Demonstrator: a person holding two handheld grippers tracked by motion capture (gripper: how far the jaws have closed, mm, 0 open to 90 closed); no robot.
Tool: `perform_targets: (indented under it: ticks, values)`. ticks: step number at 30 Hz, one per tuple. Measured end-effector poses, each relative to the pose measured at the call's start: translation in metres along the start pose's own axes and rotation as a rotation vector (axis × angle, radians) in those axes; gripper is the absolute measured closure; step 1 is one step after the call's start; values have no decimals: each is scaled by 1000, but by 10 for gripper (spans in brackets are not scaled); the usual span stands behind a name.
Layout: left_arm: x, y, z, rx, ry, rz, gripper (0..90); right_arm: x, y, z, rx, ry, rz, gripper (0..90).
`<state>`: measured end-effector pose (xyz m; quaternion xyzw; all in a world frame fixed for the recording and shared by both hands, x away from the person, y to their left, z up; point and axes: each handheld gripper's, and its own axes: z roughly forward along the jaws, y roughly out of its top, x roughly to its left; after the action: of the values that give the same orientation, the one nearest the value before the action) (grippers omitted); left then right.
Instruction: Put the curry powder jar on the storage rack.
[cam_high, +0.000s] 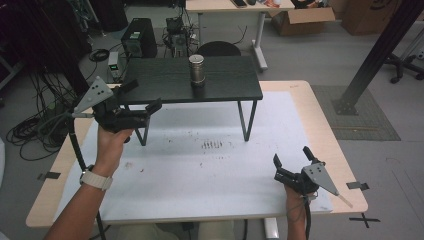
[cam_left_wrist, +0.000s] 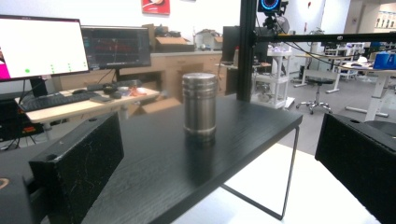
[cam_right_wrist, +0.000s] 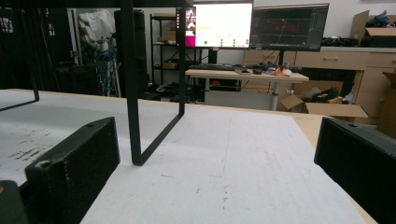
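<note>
step: metal can (cam_left_wrist: 199, 106) on the black shelf (cam_high: 165, 85) is being reached for | left gripper (cam_high: 136, 96) jaws wide apart, nothing held | right gripper (cam_high: 293, 160) jaws apart, resting low on the tabletop (cam_high: 200, 180) | next: jaws must be brought around the can

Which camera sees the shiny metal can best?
The left gripper view: the shiny cylindrical metal can stands close, upright on the black shelf. The high view shows it small; the right gripper view looks beneath the shelf.

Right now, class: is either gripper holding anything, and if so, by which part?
Nothing is held. The left gripper is open, apart from the metal canister on the black shelf. The right gripper is open over the table.
</note>
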<state>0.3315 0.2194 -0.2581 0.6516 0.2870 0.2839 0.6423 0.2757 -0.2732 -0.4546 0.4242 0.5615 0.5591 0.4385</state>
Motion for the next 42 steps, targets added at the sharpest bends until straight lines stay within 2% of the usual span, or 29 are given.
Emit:
perform_targets:
  ticks: [8,14,28,38,42]
  values:
    - [4,-14,-18,-18,22,2,12,0,0,0,1,1,0,0]
    - [6,-25,-29,-26,44,24,6,0,0,0,1,0,-2,0]
    - [17,-54,-59,-50,119,32,3,0,0,0,4,0,-4,0]
    - [24,-83,-70,-19,164,31,3,1,0,1,4,1,-6,0]
    - [28,-97,-75,-11,182,10,3,0,0,0,4,1,-6,0]
